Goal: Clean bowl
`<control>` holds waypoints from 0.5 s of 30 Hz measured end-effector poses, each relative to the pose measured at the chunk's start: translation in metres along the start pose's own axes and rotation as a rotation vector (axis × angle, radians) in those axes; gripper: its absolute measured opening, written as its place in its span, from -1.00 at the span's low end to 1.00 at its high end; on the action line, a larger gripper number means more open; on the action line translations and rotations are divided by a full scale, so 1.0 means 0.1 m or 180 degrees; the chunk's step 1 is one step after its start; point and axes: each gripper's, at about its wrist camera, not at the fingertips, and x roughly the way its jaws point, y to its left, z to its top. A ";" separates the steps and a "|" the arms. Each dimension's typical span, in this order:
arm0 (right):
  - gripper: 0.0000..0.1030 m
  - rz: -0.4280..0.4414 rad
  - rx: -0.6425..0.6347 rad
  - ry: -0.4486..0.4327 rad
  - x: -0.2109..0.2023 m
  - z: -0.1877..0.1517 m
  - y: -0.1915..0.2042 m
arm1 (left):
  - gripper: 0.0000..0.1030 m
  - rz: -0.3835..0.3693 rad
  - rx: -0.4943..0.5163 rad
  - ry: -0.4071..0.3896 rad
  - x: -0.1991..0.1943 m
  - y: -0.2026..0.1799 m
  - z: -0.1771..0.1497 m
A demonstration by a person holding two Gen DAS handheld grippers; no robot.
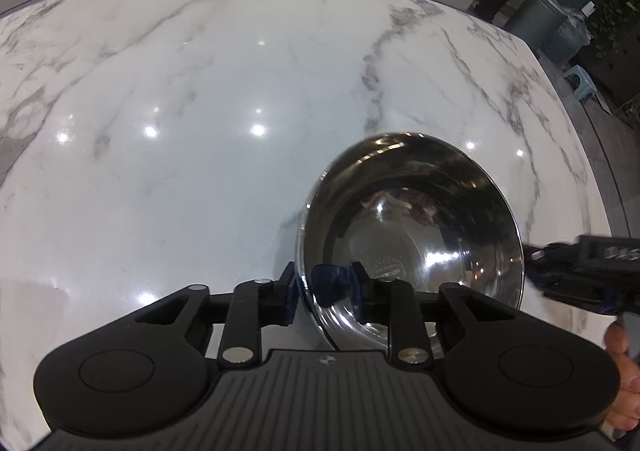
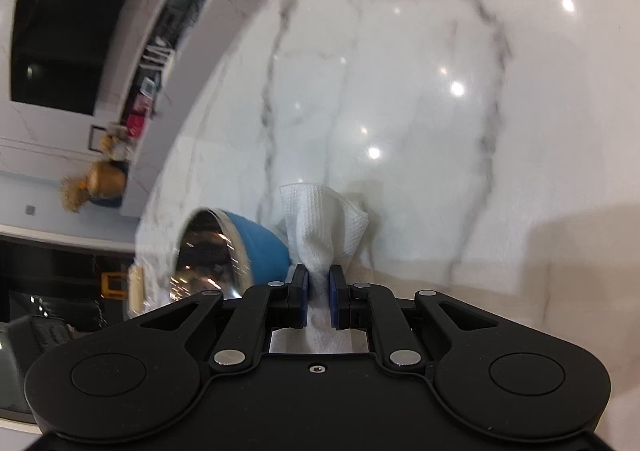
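1. Right gripper (image 2: 318,287): blue pads closed down to a narrow gap, pinching a white cloth (image 2: 324,227). The cloth bunches out ahead of the fingertips in loose folds; a tail of it runs back between the fingers.

2. Left gripper (image 1: 326,285): clamped across the rim of the steel bowl (image 1: 412,227), one finger outside the wall, the other inside. The bowl looks lifted and tipped, its open mouth turned up towards the left camera.

3. Bowl seen from the right wrist (image 2: 230,251): steel inside, blue outside. It lies to the left of the cloth, close by, with its blue wall nearest the cloth and its mouth facing left, away from it.

4. Judgement: the wipe has not begun. The cloth hand must come round left and over the rim to reach the inside.

5. Both sit over a white marble counter (image 1: 200,91), its far part bare.

6. Hard to read: whether the bowl's base touches the counter. The right gripper's body at the left view's right edge is blurred and cut off. The bowl's interior shows only reflections and a stamped mark, so I can't judge any dirt. The right view is smeared.
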 end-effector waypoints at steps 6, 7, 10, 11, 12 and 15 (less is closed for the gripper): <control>-0.81 0.0271 -0.0044 -0.0133 -0.18 0.05 0.04 | -0.62 0.0045 0.0033 -0.0066 0.00 -0.03 0.01; -0.81 0.0264 -0.0052 -0.0132 -0.18 0.05 0.04 | -0.62 0.0049 0.0038 -0.0073 0.00 -0.03 0.02; -0.81 0.0229 -0.0038 -0.0108 -0.16 0.05 0.02 | -0.62 0.0061 0.0054 -0.0092 0.00 -0.05 0.02; -0.81 0.0208 -0.0024 -0.0094 -0.14 0.06 0.00 | -0.62 0.0065 0.0059 -0.0098 0.00 -0.05 0.02; -0.81 0.0180 -0.0019 -0.0081 -0.13 0.06 -0.01 | -0.62 0.0069 0.0064 -0.0105 0.00 -0.05 0.02; -0.81 0.0030 -0.0023 -0.0010 -0.04 0.03 -0.04 | -0.62 0.0071 0.0051 -0.0110 0.01 -0.05 0.02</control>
